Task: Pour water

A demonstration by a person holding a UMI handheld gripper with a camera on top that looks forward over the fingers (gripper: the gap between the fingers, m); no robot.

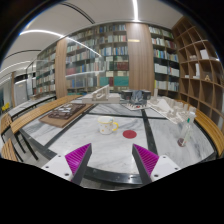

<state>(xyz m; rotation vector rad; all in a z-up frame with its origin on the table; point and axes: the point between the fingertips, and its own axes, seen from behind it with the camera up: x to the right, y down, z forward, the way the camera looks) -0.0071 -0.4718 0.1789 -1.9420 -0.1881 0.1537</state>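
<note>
Hovering tongs (pixel 112 160), fingers apart, above table (pixel 110 150)

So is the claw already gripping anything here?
No. The claw is open with nothing between its fingers, and the white cup and red disc sit on the table beyond them.

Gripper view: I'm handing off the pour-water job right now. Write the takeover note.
Claw: open and empty, held above the near end of the table.
White cup: on the table ahead of the claw, beyond the fingertips.
Red coaster: flat on the table just beside the cup.
Clear glass vessel: farther down the table; its contents cannot be made out.
Done: nothing visible; nothing is grasped.
Left: likely approach and grip the vessel, then pour into the cup.
</note>
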